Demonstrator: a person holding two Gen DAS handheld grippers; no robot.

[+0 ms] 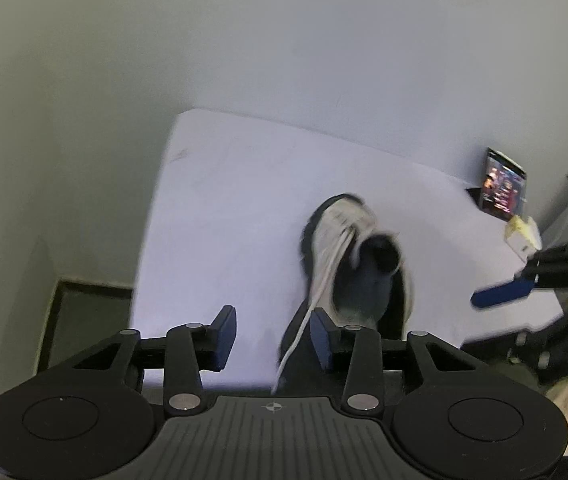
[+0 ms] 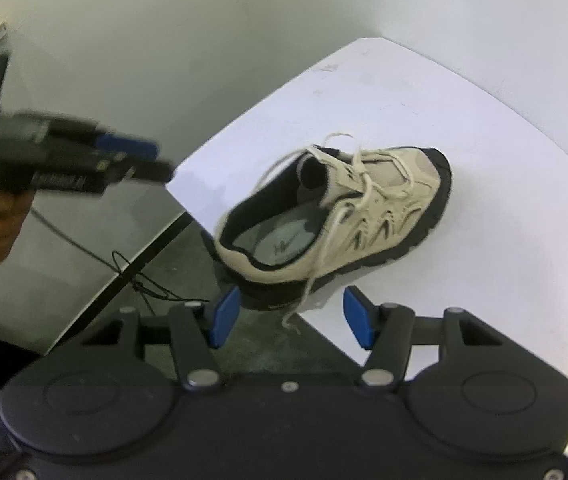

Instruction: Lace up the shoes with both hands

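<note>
Here, shoe point(image 2: 336, 216) at table point(image 2: 484, 160) near edge; limp lace point(image 2: 312, 276) dangles, pinch its end; left gripper point(image 1: 271, 338), right gripper point(image 2: 290, 318) both spread, empty

Both wrist cameras look forward and down between open jaws, close above the beige lace-up shoe point(image 1: 348, 256) point(image 2: 336, 216) on the white table point(image 1: 223, 208) point(image 2: 464, 128), from opposite sides.

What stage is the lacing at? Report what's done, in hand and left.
Done: the laces look threaded through the shoe's eyelets, but they are loose and untied.
In hand: nothing. The left gripper and the right gripper are both open; one loose lace end trails off the table edge near the right gripper.
Left: grasp both ends, pull tight and tie.
</note>
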